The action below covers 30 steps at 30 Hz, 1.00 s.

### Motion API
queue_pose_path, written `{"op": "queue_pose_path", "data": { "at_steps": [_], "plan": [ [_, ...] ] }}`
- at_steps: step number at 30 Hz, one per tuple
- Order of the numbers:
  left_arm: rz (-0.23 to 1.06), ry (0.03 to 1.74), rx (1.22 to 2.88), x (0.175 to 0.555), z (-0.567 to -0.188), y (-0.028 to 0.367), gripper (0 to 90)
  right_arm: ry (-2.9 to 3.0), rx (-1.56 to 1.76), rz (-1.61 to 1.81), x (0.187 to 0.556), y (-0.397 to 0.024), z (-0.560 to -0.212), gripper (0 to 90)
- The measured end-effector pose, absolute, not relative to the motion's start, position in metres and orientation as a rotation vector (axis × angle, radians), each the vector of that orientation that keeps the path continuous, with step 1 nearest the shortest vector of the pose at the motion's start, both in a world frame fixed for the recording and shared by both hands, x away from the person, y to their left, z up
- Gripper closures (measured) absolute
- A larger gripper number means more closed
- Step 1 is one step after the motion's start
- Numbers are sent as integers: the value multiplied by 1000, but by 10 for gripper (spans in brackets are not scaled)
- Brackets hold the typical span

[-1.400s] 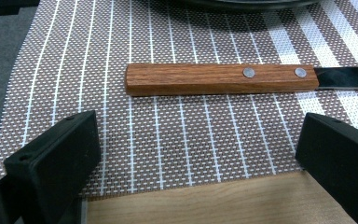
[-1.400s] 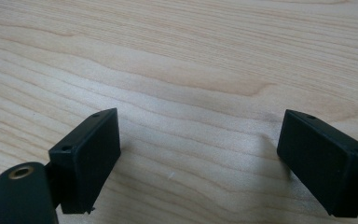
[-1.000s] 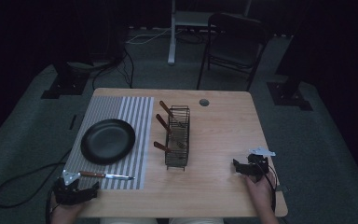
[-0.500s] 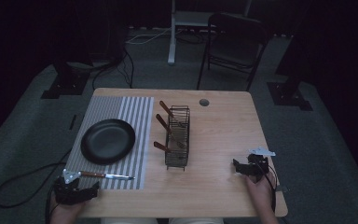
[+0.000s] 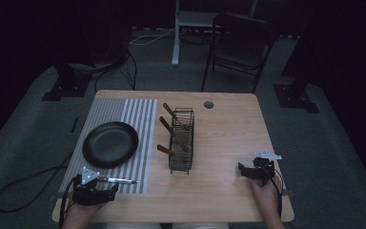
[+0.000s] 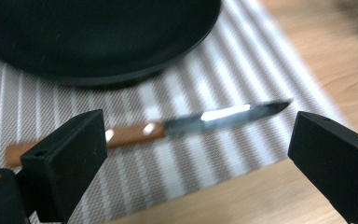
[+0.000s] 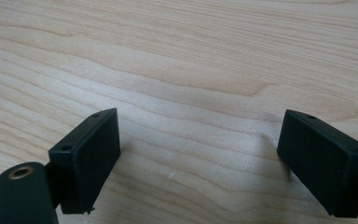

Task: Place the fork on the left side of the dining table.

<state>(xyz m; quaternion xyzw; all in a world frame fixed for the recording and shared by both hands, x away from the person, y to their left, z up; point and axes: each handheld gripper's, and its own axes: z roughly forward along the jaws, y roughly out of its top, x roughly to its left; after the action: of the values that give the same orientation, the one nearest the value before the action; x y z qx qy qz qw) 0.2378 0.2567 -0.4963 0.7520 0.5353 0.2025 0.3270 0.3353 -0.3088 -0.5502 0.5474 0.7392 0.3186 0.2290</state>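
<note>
The knife (image 6: 168,128) lies untouched on the striped mat (image 6: 242,100), just beyond the left gripper (image 6: 198,154), whose spread jaws have just narrowed slightly. Beyond the knife, the black plate (image 6: 88,42). The right gripper (image 7: 200,156), jaws spread, rests on bare wooden table (image 7: 191,60) well away.

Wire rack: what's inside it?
Three brown wooden handles stick out of the wire rack toward the black plate. Their working ends sit behind the mesh, too dark to identify.

A plate (image 5: 110,143) and, nearer the table's (image 5: 228,138) front edge, a knife (image 5: 116,180) were laid on the placemat (image 5: 140,114) at the left. A wire rack (image 5: 181,140) was set just right of the placemat, and wooden-handled utensils (image 5: 170,112) were held in it.
</note>
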Motion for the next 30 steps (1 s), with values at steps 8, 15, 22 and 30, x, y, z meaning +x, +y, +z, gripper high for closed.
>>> {"op": "queue_pose_path", "data": {
  "at_steps": [8,15,22,30],
  "plan": [
    [494,1309,1991,246,-481,230,67,2035,1507,877,335,-309,-550,128],
    [472,1240,1994,252,-470,209,67,2035,1507,877,335,-309,-550,128],
    [457,1185,1983,256,-458,193,92,2035,1504,876,335,-309,-550,128],
    [452,1132,1978,260,-447,176,93,2035,1506,876,335,-309,-550,128]
  ]
}}
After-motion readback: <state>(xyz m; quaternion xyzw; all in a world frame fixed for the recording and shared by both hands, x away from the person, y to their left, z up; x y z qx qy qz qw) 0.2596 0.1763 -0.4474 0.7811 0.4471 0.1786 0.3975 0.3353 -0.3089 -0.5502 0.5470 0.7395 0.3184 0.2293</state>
